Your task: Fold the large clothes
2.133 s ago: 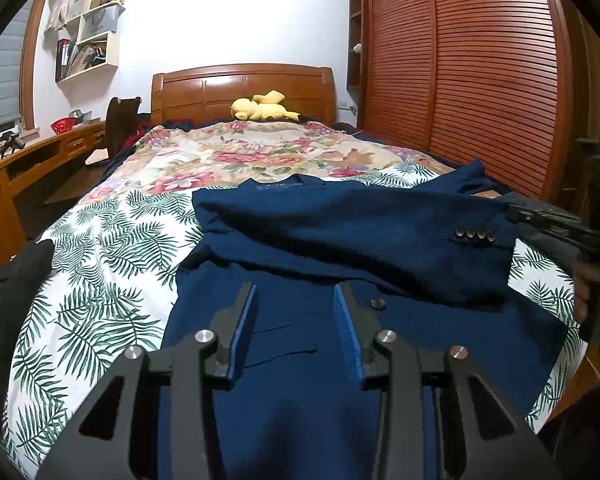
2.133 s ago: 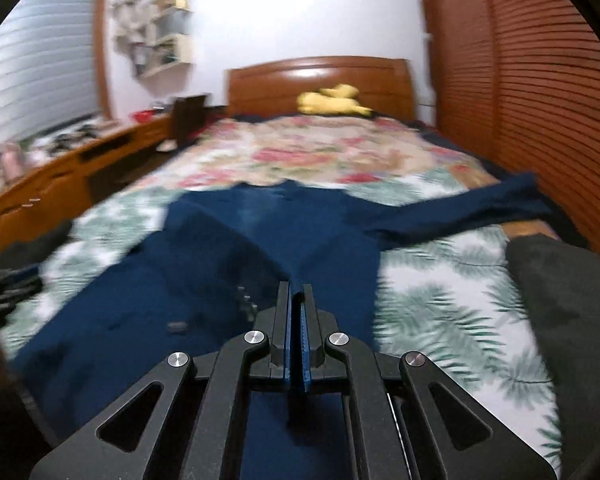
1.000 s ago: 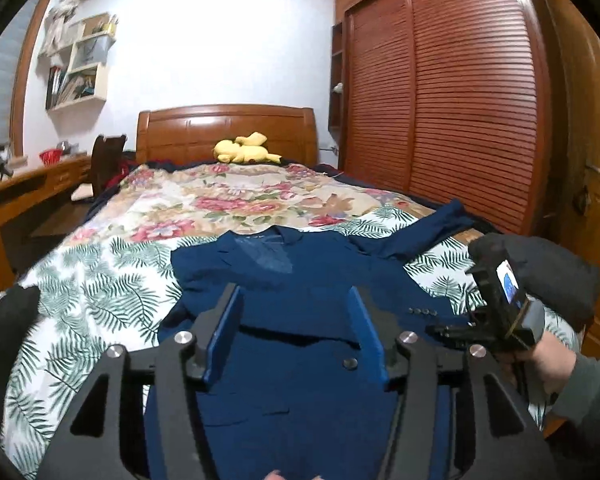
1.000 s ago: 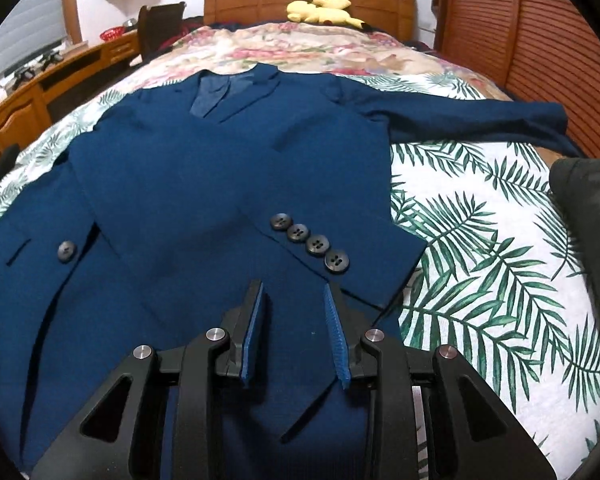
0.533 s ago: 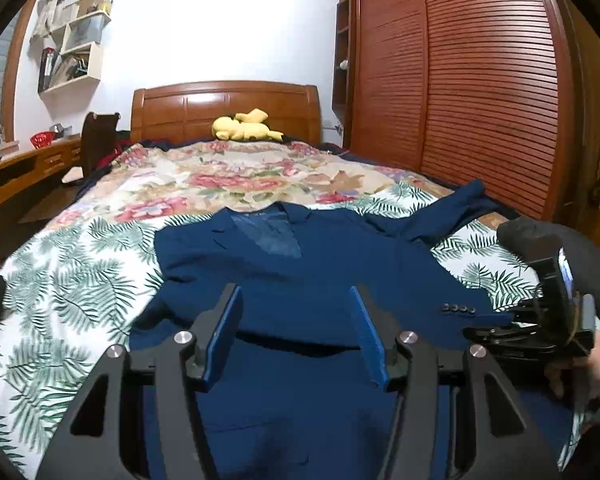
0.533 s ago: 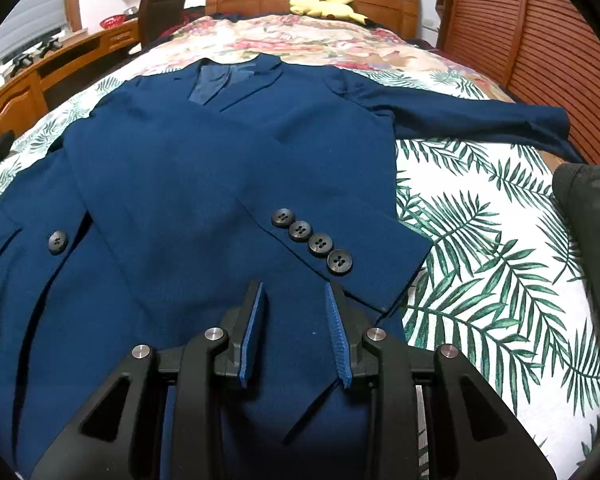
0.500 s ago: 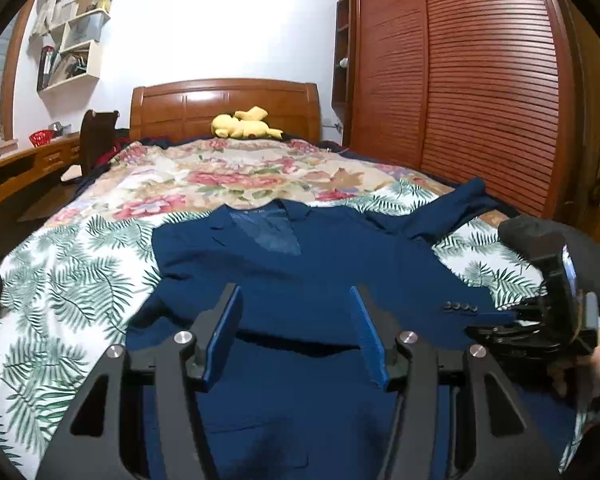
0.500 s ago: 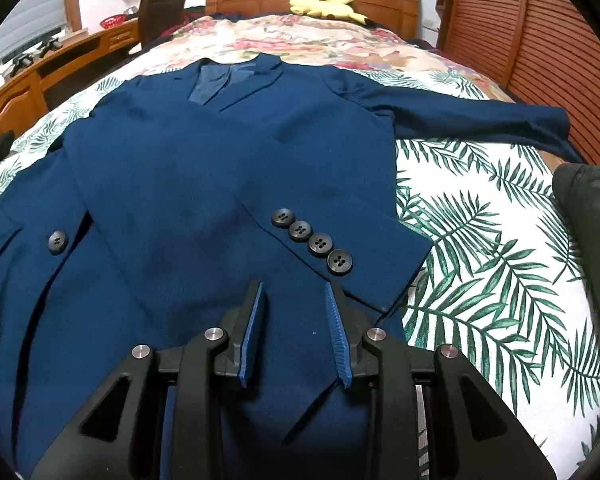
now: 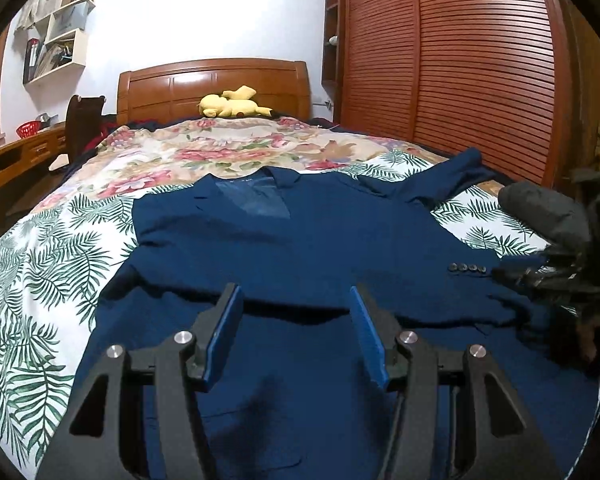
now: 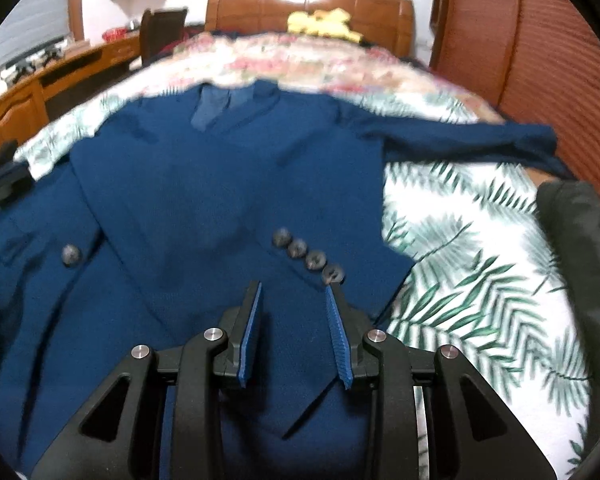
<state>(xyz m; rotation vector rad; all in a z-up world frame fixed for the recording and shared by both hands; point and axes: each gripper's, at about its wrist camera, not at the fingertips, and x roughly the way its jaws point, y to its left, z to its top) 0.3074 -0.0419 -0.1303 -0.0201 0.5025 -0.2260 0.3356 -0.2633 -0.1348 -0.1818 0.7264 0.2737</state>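
A navy blue suit jacket (image 9: pixel 300 240) lies face up on the bed; it also shows in the right wrist view (image 10: pixel 220 184). One sleeve is folded across the chest, its cuff with several dark buttons (image 10: pixel 308 258) near the right hem. The other sleeve (image 10: pixel 472 136) stretches out to the right. My left gripper (image 9: pixel 296 312) is open and empty above the jacket's lower front. My right gripper (image 10: pixel 294 304) is open and empty just above the folded cuff; it also shows at the right edge of the left wrist view (image 9: pixel 540 276).
The bed has a palm-leaf sheet (image 9: pixel 48 264) and a floral quilt (image 9: pixel 220 152). A dark grey garment (image 10: pixel 580 240) lies at the bed's right edge. A yellow plush toy (image 9: pixel 232 106) sits by the headboard. A wooden wardrobe (image 9: pixel 460 80) stands right, a desk (image 10: pixel 40 88) left.
The right gripper let go of the sleeve cuff and now hovers open over it. Both grippers have shifted slightly; the right view is blurred by motion. The jacket lies as before.
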